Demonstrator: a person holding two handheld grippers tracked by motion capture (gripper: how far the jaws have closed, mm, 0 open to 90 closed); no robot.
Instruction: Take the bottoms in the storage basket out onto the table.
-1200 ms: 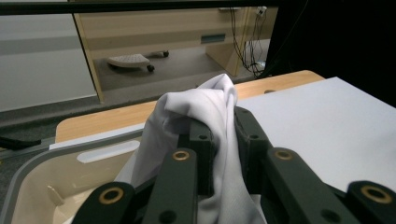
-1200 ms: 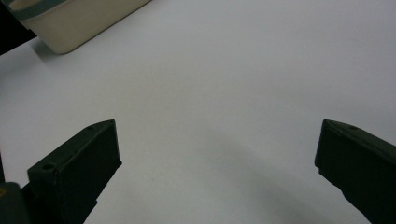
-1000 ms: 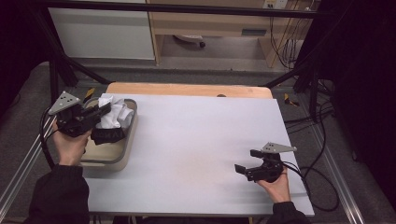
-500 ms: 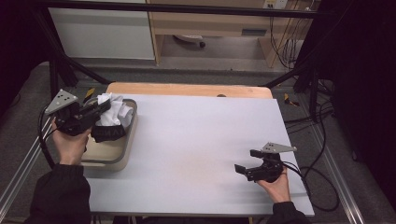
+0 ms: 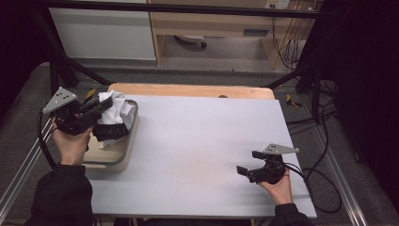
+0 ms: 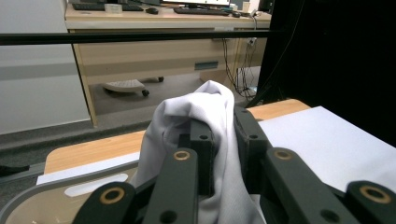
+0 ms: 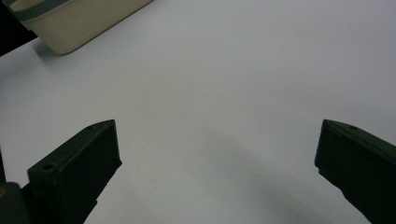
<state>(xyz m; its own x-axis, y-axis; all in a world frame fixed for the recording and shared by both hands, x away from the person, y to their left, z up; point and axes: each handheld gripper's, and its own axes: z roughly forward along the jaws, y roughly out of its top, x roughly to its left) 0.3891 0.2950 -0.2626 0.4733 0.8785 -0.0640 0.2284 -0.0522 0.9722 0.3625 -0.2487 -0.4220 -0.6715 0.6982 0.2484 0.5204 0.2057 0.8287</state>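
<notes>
White cloth point(image 6: 212, 121) clenched in left gripper point(image 5: 96, 109) jaws, lifted over beige bin point(image 5: 123, 155) at worktop point(image 5: 207, 141) left edge. Right gripper point(image 5: 249, 169) jaws released, idle. Next prob: carry cloth to worktop centre, w/o snagging bin rim.

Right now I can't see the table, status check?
Left tongs shut on white cloth, over the tray. Right tongs open, idle above table. Nothing in the way.

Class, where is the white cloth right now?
High view, left side: the white cloth is clamped in the left hand-held gripper, above the beige tray.
</notes>
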